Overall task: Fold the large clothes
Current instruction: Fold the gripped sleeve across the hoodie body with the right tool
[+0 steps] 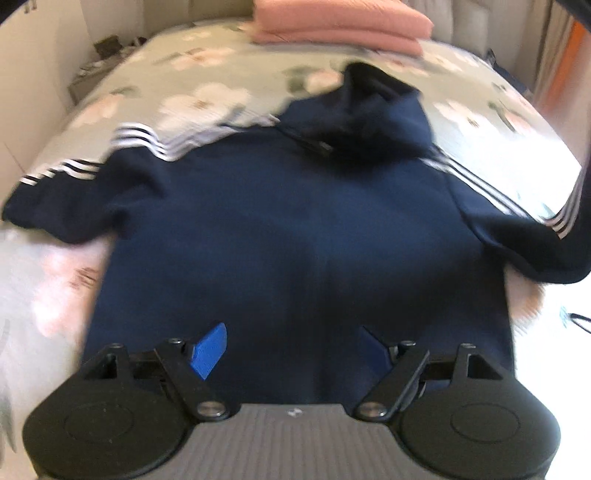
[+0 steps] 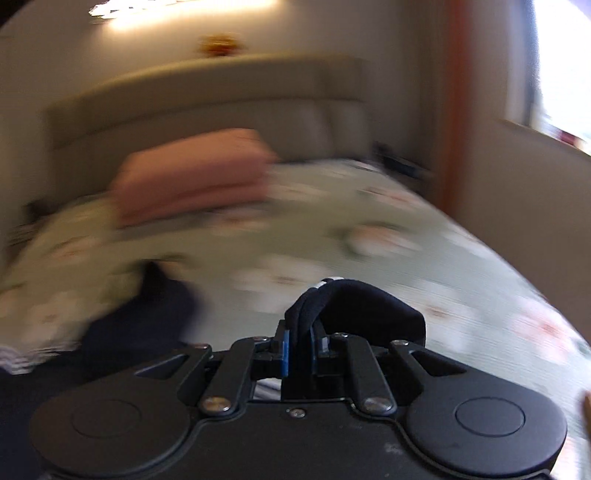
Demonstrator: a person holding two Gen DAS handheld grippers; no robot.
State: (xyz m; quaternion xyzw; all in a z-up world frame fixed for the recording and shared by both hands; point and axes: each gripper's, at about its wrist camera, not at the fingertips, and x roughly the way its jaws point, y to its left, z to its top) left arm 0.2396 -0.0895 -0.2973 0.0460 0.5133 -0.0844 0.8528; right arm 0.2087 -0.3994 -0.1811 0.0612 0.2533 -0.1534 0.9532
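Observation:
A navy hoodie [image 1: 295, 229] with white sleeve stripes lies face down, spread flat on the floral bedspread [image 1: 207, 92], hood [image 1: 369, 110] toward the far end. My left gripper [image 1: 291, 350] is open and empty, hovering over the hoodie's lower body. The hoodie's right sleeve [image 1: 576, 221] rises off the bed at the right edge of the left wrist view. My right gripper [image 2: 300, 347] is shut on that sleeve's navy cuff [image 2: 354, 306] and holds it above the bed. The right wrist view is blurred by motion.
A folded pink blanket [image 1: 340, 22] lies at the head of the bed, also in the right wrist view [image 2: 192, 177]. A beige headboard [image 2: 207, 96] stands behind it. A nightstand [image 1: 92, 70] is at the far left. A window and orange curtain [image 2: 458, 92] are at the right.

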